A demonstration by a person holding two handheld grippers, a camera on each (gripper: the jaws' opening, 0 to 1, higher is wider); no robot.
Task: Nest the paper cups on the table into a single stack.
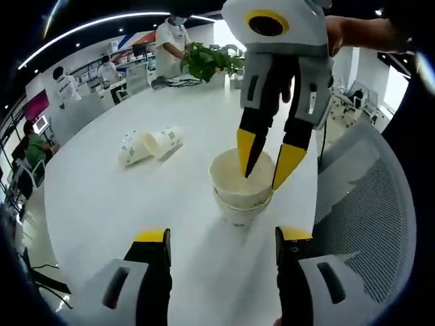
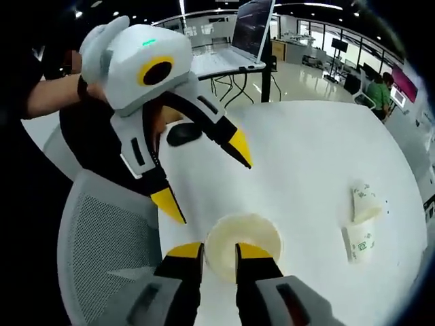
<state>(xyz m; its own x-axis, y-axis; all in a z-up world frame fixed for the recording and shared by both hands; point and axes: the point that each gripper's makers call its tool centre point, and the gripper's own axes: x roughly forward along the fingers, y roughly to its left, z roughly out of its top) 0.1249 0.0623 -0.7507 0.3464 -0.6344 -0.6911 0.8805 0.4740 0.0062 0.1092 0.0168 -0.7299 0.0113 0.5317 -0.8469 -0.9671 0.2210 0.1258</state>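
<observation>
While my right gripper (image 1: 266,163) pinches the near wall of the top cup (image 1: 242,178), one finger inside and one outside, the job in hand is seating that cup squarely into the lower cup (image 1: 238,213). I judge the stack is two deep so far. To do it well I would press straight down along the cup's axis, not sideways, since paper walls buckle easily, and let go only once the rims sit level.

In the right gripper view the fingers (image 2: 183,252) stand narrowly apart across the rim, closed on the cup wall.

My left gripper (image 1: 221,239) hangs wide open just near of the stack, holding nothing; it could steady the lower cup if it slides on the table (image 1: 102,197).

The top cup looks empty inside, plain pale paper. Two more cups (image 1: 148,145) lie on their sides, touching each other, well apart to the far left on the table; their mouths look empty too.
</observation>
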